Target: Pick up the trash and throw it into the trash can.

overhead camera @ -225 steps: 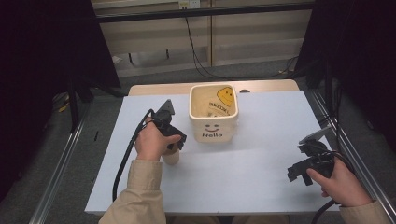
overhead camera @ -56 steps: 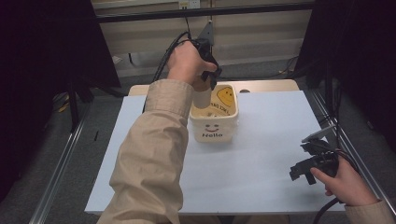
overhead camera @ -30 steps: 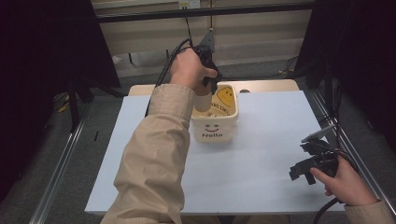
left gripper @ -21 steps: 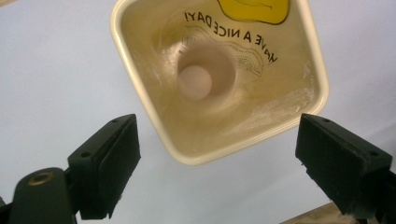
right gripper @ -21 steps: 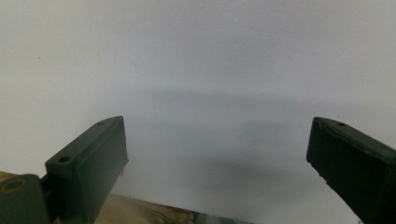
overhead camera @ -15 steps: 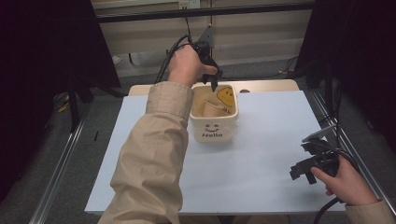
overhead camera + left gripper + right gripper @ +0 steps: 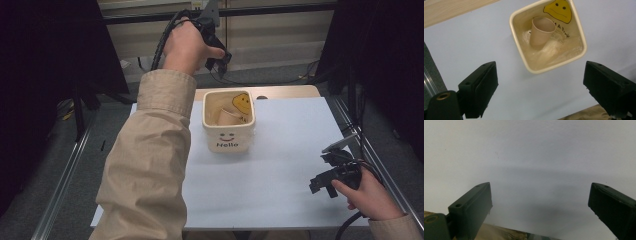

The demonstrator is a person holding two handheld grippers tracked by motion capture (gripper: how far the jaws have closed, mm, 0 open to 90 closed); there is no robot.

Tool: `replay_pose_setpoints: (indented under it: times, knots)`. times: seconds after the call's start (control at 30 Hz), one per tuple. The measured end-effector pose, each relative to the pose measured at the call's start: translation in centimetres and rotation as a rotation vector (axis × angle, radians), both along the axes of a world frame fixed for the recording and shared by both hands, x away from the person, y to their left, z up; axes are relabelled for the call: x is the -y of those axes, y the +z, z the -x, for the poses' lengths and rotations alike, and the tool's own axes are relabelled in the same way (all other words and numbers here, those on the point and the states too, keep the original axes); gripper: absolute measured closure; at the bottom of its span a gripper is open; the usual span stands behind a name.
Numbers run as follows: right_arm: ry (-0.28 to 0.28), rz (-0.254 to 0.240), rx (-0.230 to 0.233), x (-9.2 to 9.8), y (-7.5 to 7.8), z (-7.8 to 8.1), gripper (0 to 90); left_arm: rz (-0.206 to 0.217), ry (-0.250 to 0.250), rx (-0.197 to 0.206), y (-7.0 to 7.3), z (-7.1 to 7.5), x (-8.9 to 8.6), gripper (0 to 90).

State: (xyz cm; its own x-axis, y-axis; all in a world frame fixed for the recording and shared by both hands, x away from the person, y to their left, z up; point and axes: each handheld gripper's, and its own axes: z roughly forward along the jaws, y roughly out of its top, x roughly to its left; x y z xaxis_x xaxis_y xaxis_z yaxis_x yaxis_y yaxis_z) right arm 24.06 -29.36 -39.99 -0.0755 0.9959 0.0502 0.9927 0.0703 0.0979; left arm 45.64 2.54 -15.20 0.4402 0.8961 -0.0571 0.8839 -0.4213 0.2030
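Observation:
A cream square bin (image 7: 228, 140) with a smiley and "Hello" on its front stands at the table's far middle. A tan paper cup (image 7: 226, 118) lies tilted inside it, beside a yellow face print (image 7: 242, 102). From above, the left gripper view shows the bin (image 7: 529, 67) with the cup (image 7: 540, 32) resting on crumpled wrap. My left gripper (image 7: 218, 62) is held high above and behind the bin, open and empty (image 7: 541, 82). My right gripper (image 7: 325, 182) rests low at the table's right front, open, with nothing but white tabletop between its fingers (image 7: 540, 205).
The white tabletop (image 7: 280, 165) spreads around the bin, with a wooden strip (image 7: 285, 92) at its far edge. Metal rails (image 7: 65, 175) run along both sides. A beige sleeve (image 7: 145, 160) crosses the table's left half.
The left gripper carried the paper cup up over the bin, let it go into the bin, then rose a little higher. The right gripper stayed in place.

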Motion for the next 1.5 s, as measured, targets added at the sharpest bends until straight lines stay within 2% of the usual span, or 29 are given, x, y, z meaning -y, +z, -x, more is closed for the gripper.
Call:
replay_pose_setpoints:
  times: [0.03, 0.1, 0.13, 0.2, 0.33, 0.37, 0.4, 0.57, 0.6, 0.7, 0.77, 0.8, 0.87, 0.9, 0.97, 1.0, 1.07, 1.1, 1.27, 1.5]
  knots:
    - [-0.001, -0.005, 0.01, 0.0, -0.1, 0.0, 5.0, -0.004, 0.002, 0.004, 0.2, 0.1, -0.2, 12.4]
    - [-0.004, -0.004, -0.002, -0.1, 0.1, 0.0, 4.9, -0.004, 0.007, 0.001, 0.4, 0.2, -0.5, 12.4]
    - [0.002, -0.012, 0.012, -0.1, 0.0, 0.0, 4.9, -0.005, 0.007, -0.001, 0.4, 0.3, -0.6, 12.3]
    - [0.005, -0.007, 0.011, -0.2, 0.0, 0.0, 5.0, -0.023, 0.002, -0.002, 0.3, 0.3, -0.9, 12.3]
    - [0.005, -0.011, 0.007, -0.3, -0.1, -0.1, 5.0, -0.016, 0.006, -0.004, 0.1, 0.5, -1.6, 12.3]
    - [0.008, -0.009, 0.006, -0.3, -0.1, -0.1, 5.0, -0.011, 0.022, -0.004, 0.0, 0.6, -1.7, 12.3]
    - [0.001, -0.005, -0.005, -0.4, -0.1, -0.2, 5.0, -0.022, 0.008, -0.006, 0.0, 0.6, -2.1, 12.1]
    - [0.008, -0.004, -0.005, -0.4, -0.2, -0.3, 5.0, -0.019, 0.033, -0.005, 0.0, 1.1, -3.7, 12.1]
    - [0.007, -0.008, 0.001, -0.4, -0.2, -0.3, 5.0, -0.03, 0.019, -0.005, 0.0, 1.2, -4.1, 12.1]
    - [0.009, -0.003, 0.001, -0.3, -0.2, -0.2, 5.0, -0.015, 0.042, 0.0, -0.2, 1.8, -5.1, 12.0]
    - [0.008, -0.006, 0.009, -0.4, -0.2, -0.2, 5.0, -0.022, 0.04, 0.006, -0.4, 2.2, -5.9, 11.7]
    - [0.008, -0.012, 0.009, -0.5, -0.2, -0.2, 5.0, -0.013, 0.056, 0.003, -0.7, 2.4, -6.3, 11.7]
    - [0.011, -0.013, 0.012, -0.5, -0.1, -0.2, 5.0, -0.019, 0.049, -0.014, -1.2, 2.6, -7.1, 11.7]
    - [0.01, -0.012, 0.01, -0.5, -0.1, -0.2, 5.0, -0.015, 0.063, -0.012, -1.4, 2.7, -7.4, 11.7]
    - [0.005, -0.009, 0.011, -0.6, 0.0, -0.1, 5.0, -0.022, 0.055, -0.011, -1.8, 2.9, -8.1, 11.7]
    - [0.005, -0.009, 0.012, -0.6, 0.0, -0.1, 4.9, -0.01, 0.069, -0.008, -2.1, 3.1, -8.4, 11.7]
    - [0.009, -0.003, 0.015, -0.5, -0.1, -0.1, 5.0, -0.025, 0.052, -0.012, -2.5, 3.3, -9.0, 11.7]
    - [0.008, -0.001, 0.015, -0.5, -0.1, -0.1, 5.0, -0.017, 0.062, -0.011, -2.8, 3.5, -9.1, 11.7]
    - [0.015, 0.003, 0.018, -0.5, 0.0, -0.1, 4.9, -0.011, 0.049, -0.007, -3.7, 4.2, -10.4, 11.7]
    - [0.011, 0.002, 0.008, -0.7, -0.1, -0.1, 5.0, -0.005, 0.042, -0.008, -6.2, 5.4, -12.5, 11.5]
